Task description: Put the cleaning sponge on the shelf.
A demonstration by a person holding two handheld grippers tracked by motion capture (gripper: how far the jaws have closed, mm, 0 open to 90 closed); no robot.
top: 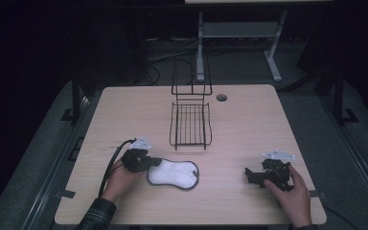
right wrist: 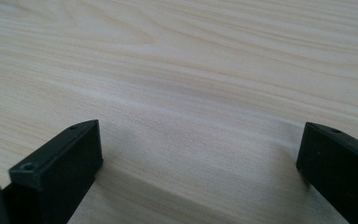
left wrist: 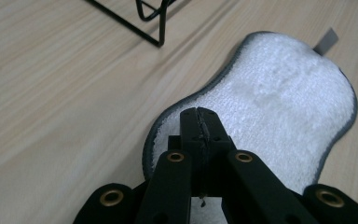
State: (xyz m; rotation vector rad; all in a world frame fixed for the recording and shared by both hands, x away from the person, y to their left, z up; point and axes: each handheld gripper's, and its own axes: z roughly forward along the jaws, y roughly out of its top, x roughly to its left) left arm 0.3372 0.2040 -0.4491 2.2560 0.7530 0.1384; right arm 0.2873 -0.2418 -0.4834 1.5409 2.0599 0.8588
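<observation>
A white terry cloth (top: pixel 172 174) with a grey bound edge lies flat on the wooden table (top: pixel 249 120), near the front and left of centre. My left gripper (top: pixel 155 163) is at the cloth's left end. In the left gripper view its jaws are pressed together, and the gripper (left wrist: pixel 199 114) sits over the near edge of the cloth (left wrist: pixel 279 112); no fabric shows between them. My right gripper (top: pixel 249 173) rests low over bare wood at the front right. In the right gripper view it (right wrist: pixel 200 140) stands wide open with nothing between its fingers.
A black wire rack (top: pixel 190 124) stands at the table's middle, just behind the cloth, and its corner (left wrist: pixel 154 18) appears in the left gripper view. A round cable hole (top: pixel 221 97) lies near the back edge. A small grey tag (left wrist: pixel 326 39) sticks out from the cloth's far end.
</observation>
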